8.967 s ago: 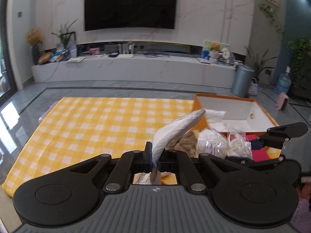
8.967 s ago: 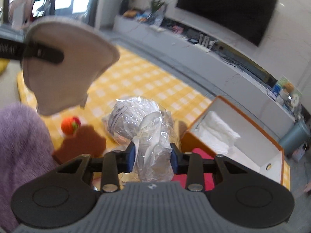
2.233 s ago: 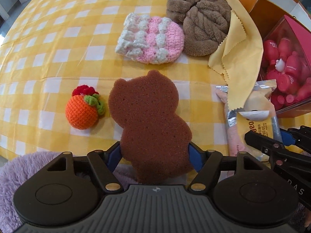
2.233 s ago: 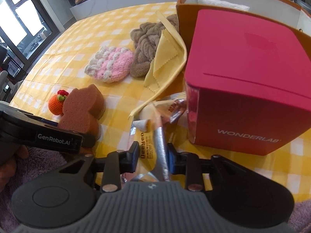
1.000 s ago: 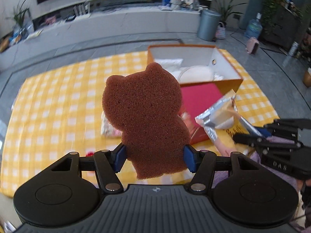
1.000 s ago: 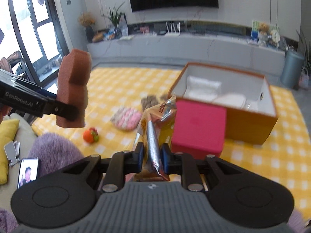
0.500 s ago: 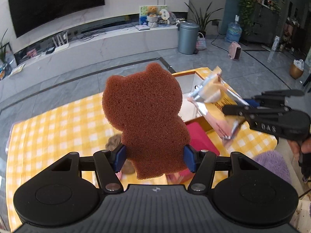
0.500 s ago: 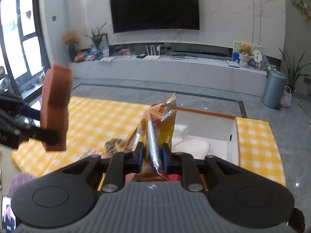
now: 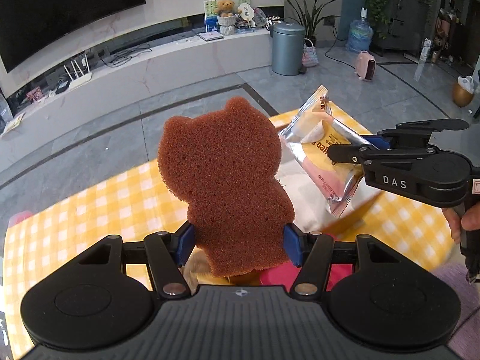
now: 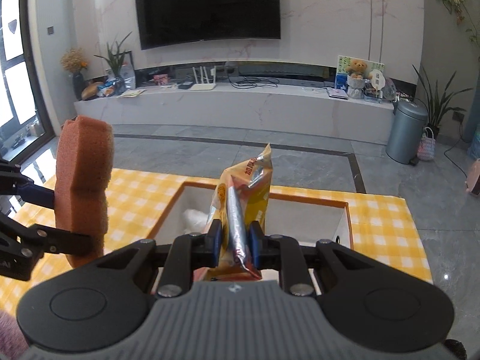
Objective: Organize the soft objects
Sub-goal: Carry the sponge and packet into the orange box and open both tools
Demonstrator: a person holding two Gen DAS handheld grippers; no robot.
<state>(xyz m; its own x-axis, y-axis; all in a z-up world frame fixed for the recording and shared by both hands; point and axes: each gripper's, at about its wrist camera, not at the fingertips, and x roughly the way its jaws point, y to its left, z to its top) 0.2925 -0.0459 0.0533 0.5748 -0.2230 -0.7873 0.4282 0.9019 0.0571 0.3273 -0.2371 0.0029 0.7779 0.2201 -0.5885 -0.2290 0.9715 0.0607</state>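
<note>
My left gripper (image 9: pixel 238 247) is shut on a brown bear-shaped sponge (image 9: pixel 225 177) and holds it upright above the yellow checked cloth (image 9: pixel 90 210). The sponge also shows edge-on at the left of the right wrist view (image 10: pixel 84 186). My right gripper (image 10: pixel 235 244) is shut on a yellow and silver foil snack packet (image 10: pixel 243 198), held over the open orange box (image 10: pixel 345 205) with a white inside. In the left wrist view the packet (image 9: pixel 324 156) hangs from the right gripper (image 9: pixel 357 147) just right of the sponge.
White soft items (image 10: pixel 195 217) lie inside the box. A pink box (image 9: pixel 276 271) sits below my left gripper. A grey bin (image 10: pixel 406 132), a long TV bench (image 10: pixel 240 105) and a grey tiled floor (image 10: pixel 420 195) lie beyond the cloth.
Both grippers have swung further right and forward with their loads. The packet now hangs over the orange box and closer to the sponge.
</note>
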